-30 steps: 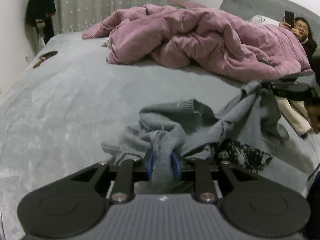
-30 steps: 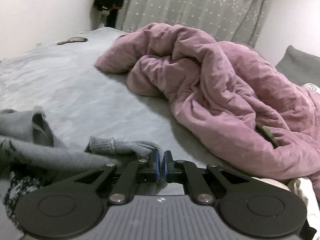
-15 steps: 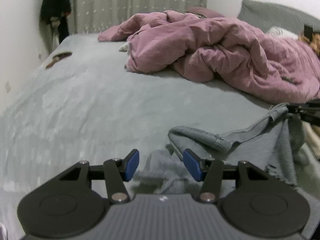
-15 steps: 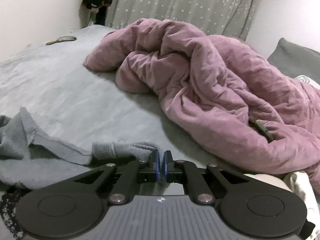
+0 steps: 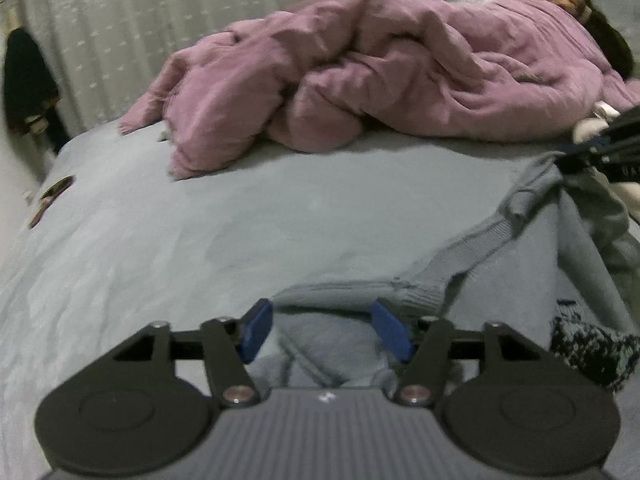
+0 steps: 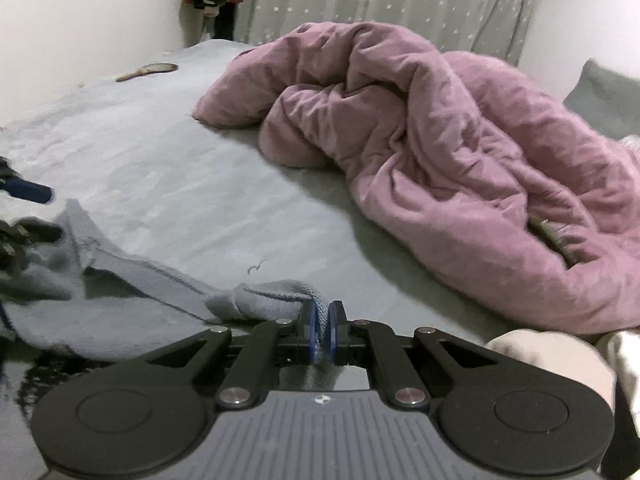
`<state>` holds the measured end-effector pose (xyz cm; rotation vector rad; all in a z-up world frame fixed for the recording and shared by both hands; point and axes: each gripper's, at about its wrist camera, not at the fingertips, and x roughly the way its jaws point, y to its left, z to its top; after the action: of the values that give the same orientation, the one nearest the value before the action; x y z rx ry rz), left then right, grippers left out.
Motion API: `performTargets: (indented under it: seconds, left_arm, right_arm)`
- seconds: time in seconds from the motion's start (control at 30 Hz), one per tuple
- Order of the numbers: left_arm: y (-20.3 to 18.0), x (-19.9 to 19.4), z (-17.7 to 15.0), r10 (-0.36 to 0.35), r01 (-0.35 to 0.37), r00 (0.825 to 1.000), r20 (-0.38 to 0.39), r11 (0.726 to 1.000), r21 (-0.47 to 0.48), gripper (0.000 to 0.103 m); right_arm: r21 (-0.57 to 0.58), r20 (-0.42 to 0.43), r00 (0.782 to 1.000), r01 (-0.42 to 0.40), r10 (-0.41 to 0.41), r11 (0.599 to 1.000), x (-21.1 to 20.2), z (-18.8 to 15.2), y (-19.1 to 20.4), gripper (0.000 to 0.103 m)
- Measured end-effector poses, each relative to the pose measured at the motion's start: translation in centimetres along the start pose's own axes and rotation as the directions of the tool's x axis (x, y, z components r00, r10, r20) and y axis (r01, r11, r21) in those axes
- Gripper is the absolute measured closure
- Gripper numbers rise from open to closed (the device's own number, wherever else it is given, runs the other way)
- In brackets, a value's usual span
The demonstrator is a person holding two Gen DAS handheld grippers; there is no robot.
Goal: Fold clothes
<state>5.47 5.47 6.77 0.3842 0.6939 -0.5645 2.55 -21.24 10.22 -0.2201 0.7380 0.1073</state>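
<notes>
- The sweater (image 5: pixel 500 276) looks soft, light and limp; take it at the ribbed hem.
- Left gripper (image 5: pixel 326 330) is opening, cloth lying loose between its jaws.
- Right gripper (image 6: pixel 322 330) is closed on the hem.

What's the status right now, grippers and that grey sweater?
Left gripper jaws opening, grey sweater loose between them. Right gripper shut on sweater's edge. Pink duvet heaped beyond, not touching.

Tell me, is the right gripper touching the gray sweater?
Touching. The right wrist view shows the right gripper with its jaws pinched shut on a ribbed edge of the gray sweater.
</notes>
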Motion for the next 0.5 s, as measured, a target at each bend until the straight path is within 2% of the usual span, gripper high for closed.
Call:
performTargets:
  seconds: [0.13,0.23,0.33,0.37,0.4,0.5]
  left_arm:
    - [-1.3,1.2,-0.2,-0.001,0.001,1.0,-0.003,0.997,0.081,0.033]
    - [-1.7,2.1,-0.4,0.022,-0.019,0.999,-0.029,0.994,0.111,0.037]
    - [-2.1,2.6,-0.5,0.039,-0.033,0.998,-0.039,0.991,0.131,0.063]
    - [-2.0,2.8,-0.4,0.039,-0.034,0.998,-0.044,0.992,0.123,0.079]
    - [-1.9,2.9,-0.3,0.04,-0.034,0.998,-0.049,0.993,0.113,0.086]
    - [-1.2,2.5,0.1,0.031,-0.029,0.999,-0.037,0.998,0.061,0.092]
  right_arm:
    - [-0.019,-0.017,1.0,-0.012,0.012,1.0,0.2,-0.2,0.3,0.096]
    - [-0.029,-0.032,0.999,-0.025,0.024,0.999,0.3,-0.4,0.5,0.094]
    - [-0.044,-0.041,0.999,-0.028,0.026,0.999,0.4,-0.5,0.7,0.089]
    - [-0.046,-0.044,0.999,-0.029,0.027,0.999,0.4,-0.5,0.8,0.088]
    - [-0.048,-0.047,0.999,-0.029,0.027,0.998,0.5,-0.5,0.8,0.088]
    - [-0.055,-0.055,0.998,-0.03,0.027,0.998,0.6,-0.6,0.9,0.088]
